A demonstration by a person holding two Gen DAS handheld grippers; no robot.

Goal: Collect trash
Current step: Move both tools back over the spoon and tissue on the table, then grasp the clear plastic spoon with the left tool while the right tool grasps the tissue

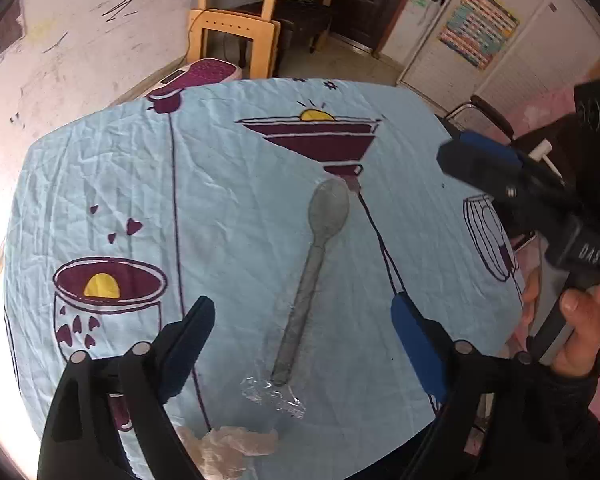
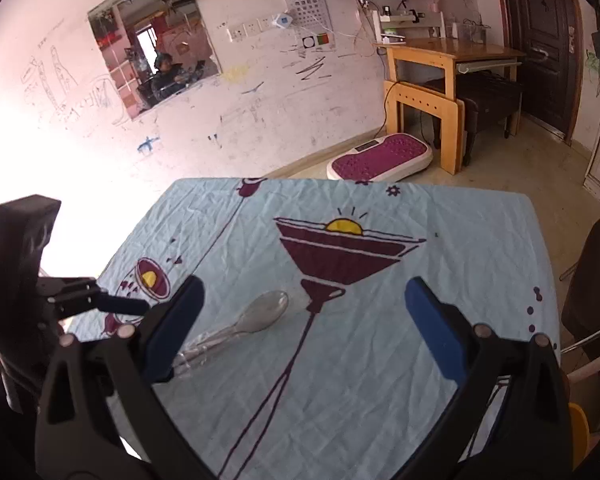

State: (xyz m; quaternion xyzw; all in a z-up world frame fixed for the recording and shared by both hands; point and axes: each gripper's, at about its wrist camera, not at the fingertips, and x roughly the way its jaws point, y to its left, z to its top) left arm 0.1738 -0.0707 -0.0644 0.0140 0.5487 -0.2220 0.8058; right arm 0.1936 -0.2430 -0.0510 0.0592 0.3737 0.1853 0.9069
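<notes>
The left gripper (image 1: 302,344) gaped wide, empty, over a clear plastic spoon (image 1: 314,264) mid-table (wrapper (image 1: 274,396) by the near edge); the right gripper (image 2: 304,324) likewise gaped, holding nothing.

A table (image 2: 480,264) wears a wrinkled blue cloth (image 1: 228,184) printed with maroon glasses. Beyond it stand a wooden desk (image 2: 444,60) and a purple-topped floor platform (image 2: 380,158).

The left gripper (image 1: 302,320) is held wide open above the blue tablecloth (image 1: 228,184). Between its fingers a clear plastic spoon (image 1: 312,264) is seen lying flat, with crumpled wrap (image 1: 274,398) at its handle end. The right gripper (image 1: 480,160) is seen at the right.
</notes>
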